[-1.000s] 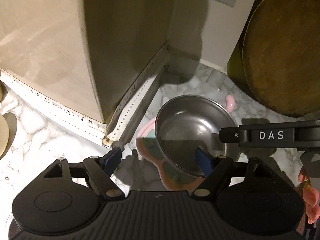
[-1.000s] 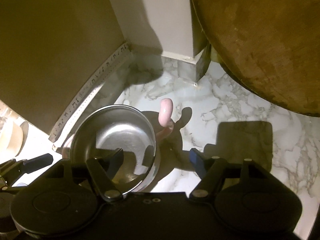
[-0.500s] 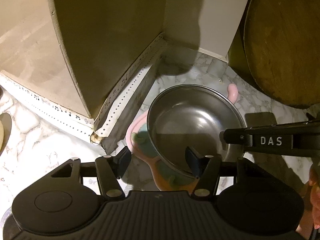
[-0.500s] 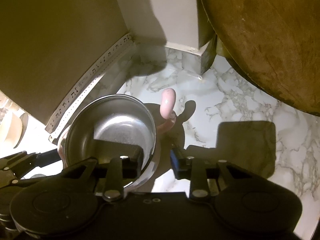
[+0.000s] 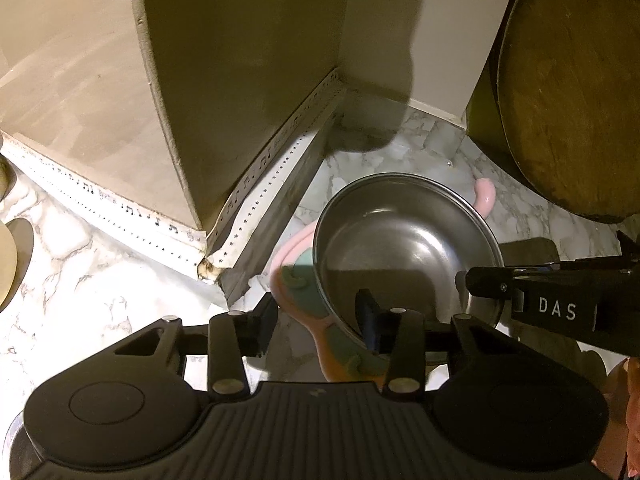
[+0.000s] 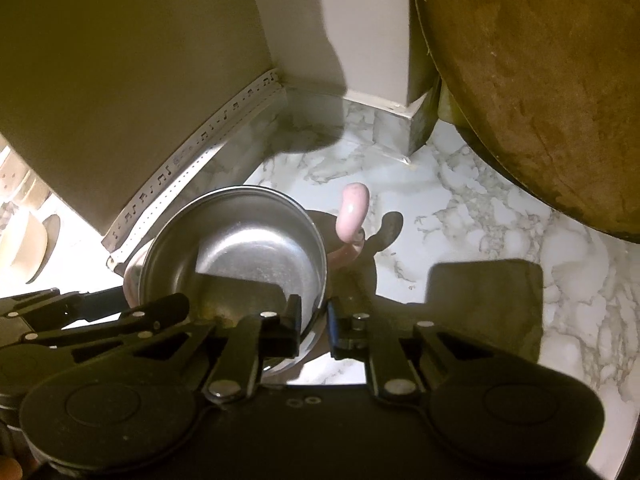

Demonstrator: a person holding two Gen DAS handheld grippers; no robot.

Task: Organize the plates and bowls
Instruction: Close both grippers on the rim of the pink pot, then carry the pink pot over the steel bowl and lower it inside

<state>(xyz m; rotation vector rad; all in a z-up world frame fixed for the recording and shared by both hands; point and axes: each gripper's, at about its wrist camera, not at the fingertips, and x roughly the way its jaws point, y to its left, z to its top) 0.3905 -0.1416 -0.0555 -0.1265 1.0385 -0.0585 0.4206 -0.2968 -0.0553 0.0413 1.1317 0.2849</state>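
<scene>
A steel bowl (image 5: 404, 248) (image 6: 256, 248) sits on a pink child's plate with teal sections (image 5: 296, 280), whose pink knob (image 6: 352, 208) sticks up behind the bowl. My left gripper (image 5: 316, 322) is closing. One finger is inside the bowl and the other is outside the pink plate's edge, with a small gap still showing. My right gripper (image 6: 314, 326) is closing too, and its pads pinch the bowl's near rim from inside and outside. One right finger (image 5: 480, 284), marked DAS, reaches the bowl's right side in the left wrist view.
A beige box with a white note-patterned strip (image 5: 256, 184) stands left of the bowl. A round wooden board (image 5: 568, 92) (image 6: 540, 80) leans at the right, beside a white post (image 6: 360, 32). A beige dish (image 6: 24, 248) sits far left on the marble counter (image 6: 500, 216).
Both pairs of jaws have narrowed a lot. The right pair has closed onto the bowl's rim, and the left pair has drawn in around the bowl's near wall and the pink plate's edge.
</scene>
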